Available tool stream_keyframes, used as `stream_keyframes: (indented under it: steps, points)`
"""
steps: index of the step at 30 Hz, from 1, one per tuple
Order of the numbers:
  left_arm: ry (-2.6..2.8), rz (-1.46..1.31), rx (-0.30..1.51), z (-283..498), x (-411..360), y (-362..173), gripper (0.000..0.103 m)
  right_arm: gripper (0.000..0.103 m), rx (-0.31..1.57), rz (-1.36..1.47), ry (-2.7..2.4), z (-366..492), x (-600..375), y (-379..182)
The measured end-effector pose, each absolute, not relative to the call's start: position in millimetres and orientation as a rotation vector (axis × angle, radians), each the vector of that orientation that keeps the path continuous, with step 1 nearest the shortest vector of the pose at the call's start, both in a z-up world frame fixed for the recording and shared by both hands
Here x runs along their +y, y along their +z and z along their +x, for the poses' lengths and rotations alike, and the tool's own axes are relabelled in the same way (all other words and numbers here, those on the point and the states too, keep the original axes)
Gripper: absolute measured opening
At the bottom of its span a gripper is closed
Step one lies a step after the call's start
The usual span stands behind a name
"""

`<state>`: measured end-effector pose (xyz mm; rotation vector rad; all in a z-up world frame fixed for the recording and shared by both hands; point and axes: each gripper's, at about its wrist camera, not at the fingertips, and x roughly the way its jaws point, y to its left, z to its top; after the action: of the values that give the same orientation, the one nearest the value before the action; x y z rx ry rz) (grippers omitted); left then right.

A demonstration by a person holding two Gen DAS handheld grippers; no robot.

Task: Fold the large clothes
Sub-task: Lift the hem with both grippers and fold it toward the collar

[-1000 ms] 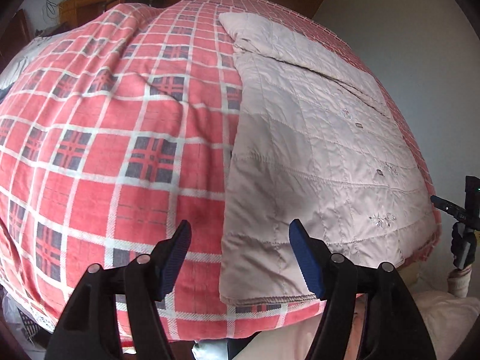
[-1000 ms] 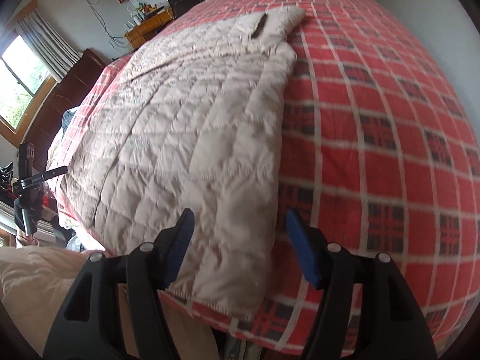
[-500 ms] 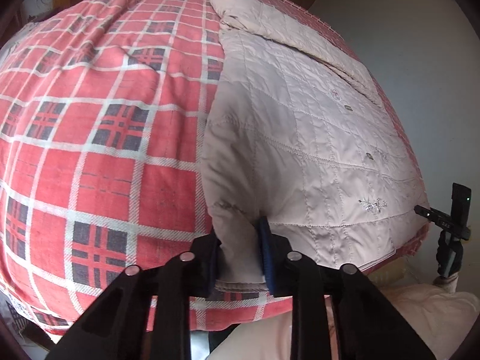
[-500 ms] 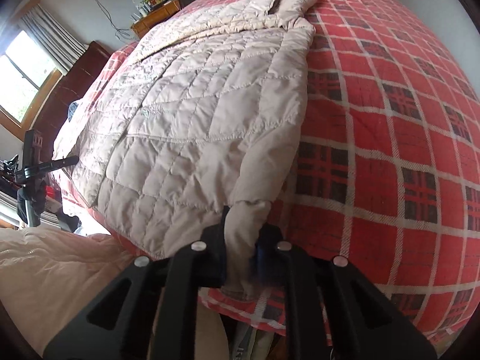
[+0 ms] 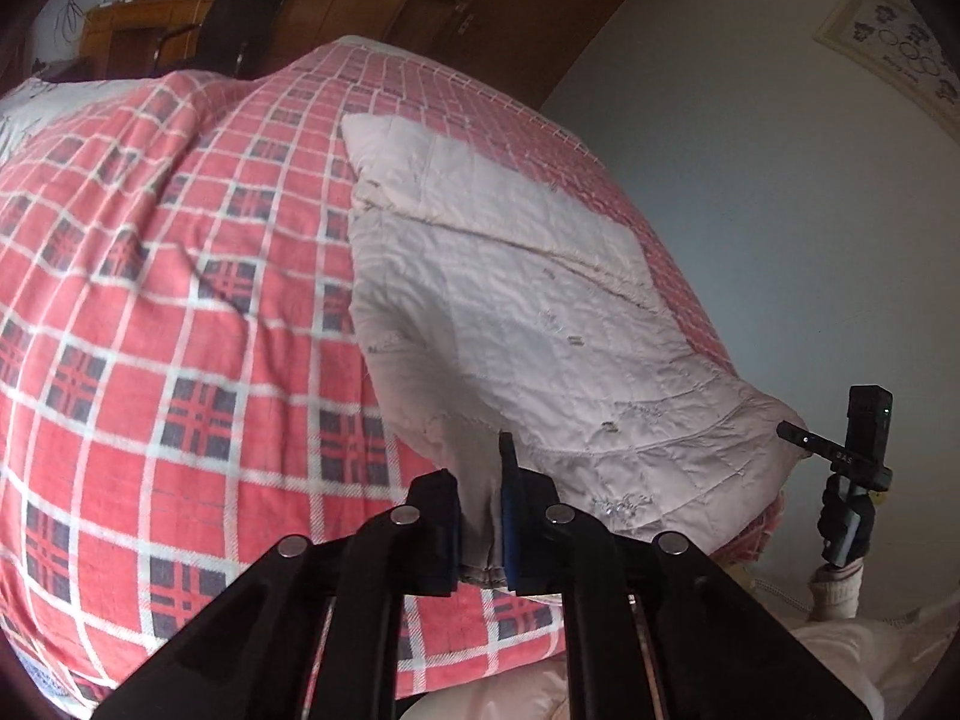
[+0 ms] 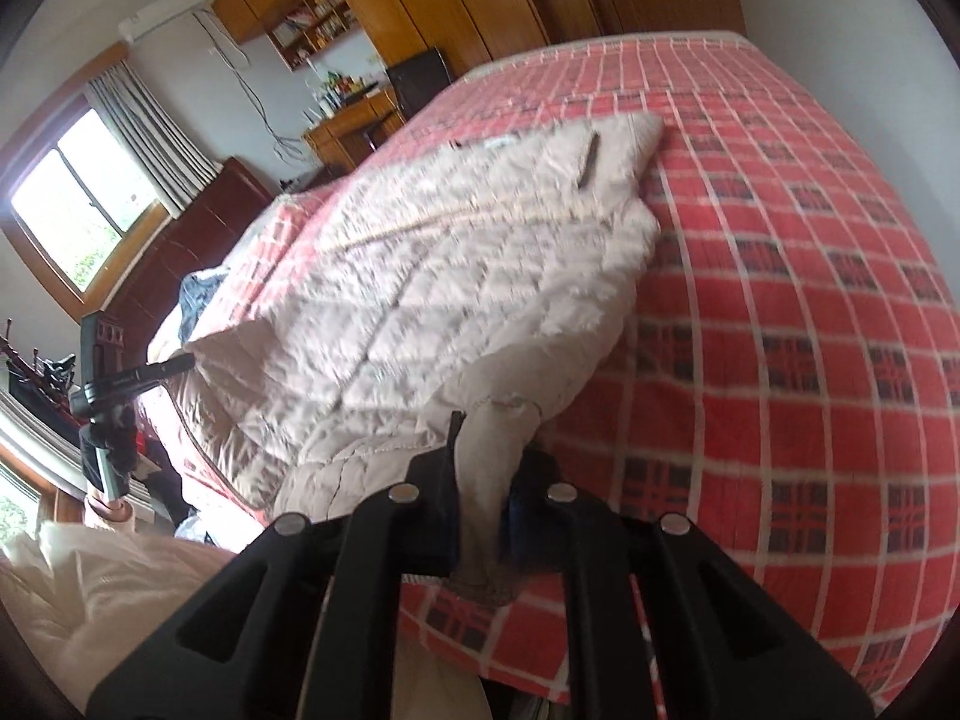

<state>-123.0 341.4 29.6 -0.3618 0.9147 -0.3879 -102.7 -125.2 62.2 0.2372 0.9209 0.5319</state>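
Both tongs, left tongs point(image 5: 480, 516) and right tongs point(image 6: 483, 516), clamp the quilted jacket point(image 5: 510, 312) hem corners; lift evenly, carrying them toward twelve o'clock over the bed point(image 5: 150, 300), keeping the hem taut.

Soft daylight is coming from the window point(image 6: 78, 204) at the left of the right wrist view, which is glaring white. Motion blur is smearing the quilted jacket point(image 6: 456, 276) there; the plaid bedspread point(image 5: 180, 312) is blurring slightly in the left wrist view. Fisheye distortion is bulging the bed, dark vignetting is ringing the corners, and the wall point(image 5: 780, 168) is looking dim grey
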Motion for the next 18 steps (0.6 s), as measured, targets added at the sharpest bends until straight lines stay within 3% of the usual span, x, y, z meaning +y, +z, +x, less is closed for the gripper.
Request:
stream_keyframes:
  steps: [10,18]
  points:
    - [-0.441,-0.332,0.786,-26.1,338.9,88.2,0.01,0.01,0.864,0.27,0.533,-2.5,-123.0,115.5]
    - [-0.401,-0.379,0.788,73.3,352.8,81.4,0.01,0.01,0.936,0.371,0.468,99.8,-136.6,101.3]
